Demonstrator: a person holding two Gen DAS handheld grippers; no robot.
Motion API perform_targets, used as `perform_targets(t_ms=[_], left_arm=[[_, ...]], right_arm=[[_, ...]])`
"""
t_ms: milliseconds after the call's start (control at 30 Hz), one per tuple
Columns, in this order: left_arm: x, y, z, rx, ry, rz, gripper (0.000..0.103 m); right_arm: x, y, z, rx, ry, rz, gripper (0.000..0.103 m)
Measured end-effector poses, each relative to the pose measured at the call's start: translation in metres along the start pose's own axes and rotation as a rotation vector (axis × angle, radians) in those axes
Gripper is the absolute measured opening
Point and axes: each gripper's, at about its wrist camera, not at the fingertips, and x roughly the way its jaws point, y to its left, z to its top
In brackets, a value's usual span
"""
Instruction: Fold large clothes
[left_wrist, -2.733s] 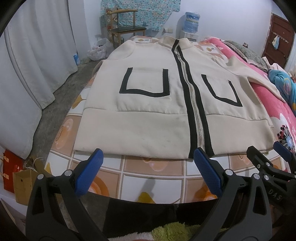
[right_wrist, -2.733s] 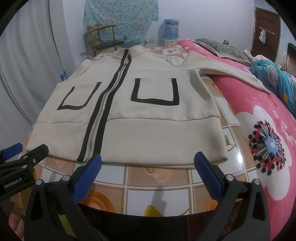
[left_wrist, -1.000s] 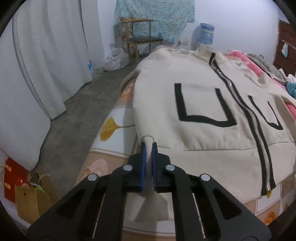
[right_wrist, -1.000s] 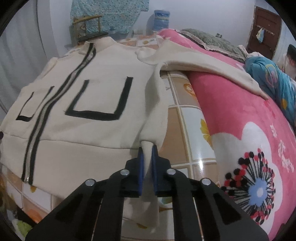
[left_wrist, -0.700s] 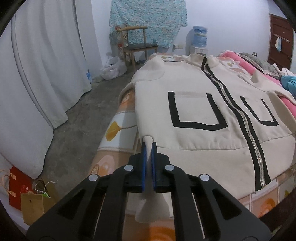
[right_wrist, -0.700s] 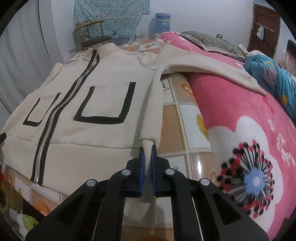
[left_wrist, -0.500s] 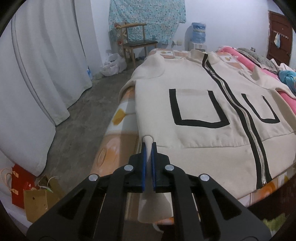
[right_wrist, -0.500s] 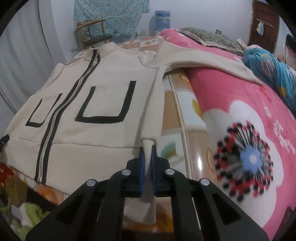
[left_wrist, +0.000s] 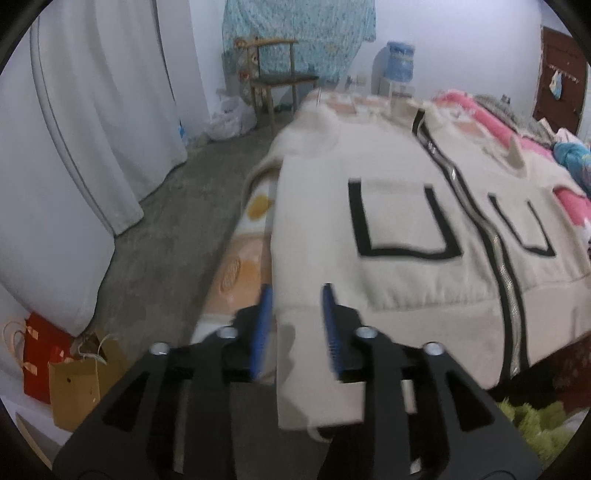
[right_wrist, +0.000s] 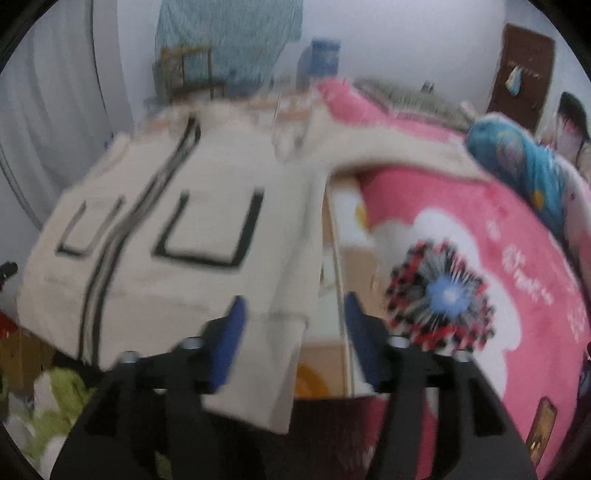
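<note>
**A:** Where's the jacket (left_wrist: 417, 206) from your side?

**B:** I see it spread front-up on the bed (left_wrist: 236, 266), zip running away from me, two black-outlined pockets either side of it. Its bottom hem hangs over the near edge of the bed. One sleeve stretches out across the pink blanket (right_wrist: 498, 236) on the right.

**A:** And my left tool (left_wrist: 297, 314)?

**B:** Its jaws are opening. The left bottom corner of the jacket lies between the blue pads (left_wrist: 264, 317), but they aren't pressing on it; there's a gap on both sides of the cloth.

**A:** Right tool (right_wrist: 295, 328)?

**B:** Same there, opening and spread wider than the left. The right bottom corner sits between the pads, nearer the left one, and hangs loose. That view is badly blurred, so I can't tell whether the cloth brushes that pad.

**A:** Anything else nearby?

**B:** A white curtain (left_wrist: 96, 122) and paper bags (left_wrist: 74, 376) on the floor to the left.
</note>
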Motion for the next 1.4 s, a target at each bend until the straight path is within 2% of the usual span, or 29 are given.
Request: perform_targets(t_ms=[33,67,133,200,233,300,500,633,667,700,800,1067,1400], left_arm=[[-0.001,-0.002,0.003,0.002,-0.014,-0.006,0.042],[-0.001,-0.004,0.008,0.006,-0.023,-0.014,0.051],[0.004,-0.016,0.019,0.026,-0.034,-0.021,0.061],[0.013,-0.03,0.029,0.055,-0.04,-0.022,0.077],[0.021,-0.039,0.035,0.074,-0.034,-0.013,0.078],[0.035,-0.052,0.042,0.104,-0.017,-0.014,0.083],[0.091,-0.076,0.057,0.102,0.082,-0.031,0.085],[0.114,-0.079,0.054,0.1,0.134,-0.021,0.085],[0.118,-0.08,0.053,0.103,0.145,-0.016,0.086],[0.12,-0.079,0.051,0.103,0.149,-0.013,0.091],[0.12,-0.075,0.048,0.097,0.127,0.001,0.095],[0.127,-0.065,0.049,0.022,0.16,-0.048,0.096],[0.127,-0.062,0.048,0.017,0.153,-0.054,0.096]], right_arm=[[-0.003,0.002,0.005,0.006,-0.023,0.012,0.067],[-0.004,0.006,0.011,0.011,-0.042,0.042,0.073],[0.003,0.018,0.02,0.019,-0.048,0.092,0.077],[0.017,0.035,0.03,0.021,-0.03,0.145,0.081],[0.026,0.044,0.035,0.019,-0.018,0.167,0.09],[0.05,0.063,0.043,0.012,0.015,0.187,0.094],[0.118,0.109,0.055,-0.026,0.132,0.156,0.094],[0.148,0.117,0.051,-0.021,0.171,0.123,0.094],[0.154,0.117,0.05,-0.022,0.181,0.114,0.097],[0.155,0.119,0.05,-0.031,0.167,0.106,0.097],[0.153,0.123,0.047,-0.058,0.134,0.093,0.097],[0.151,0.117,0.045,-0.072,0.121,0.116,0.097],[0.152,0.118,0.046,-0.06,0.127,0.103,0.097]])
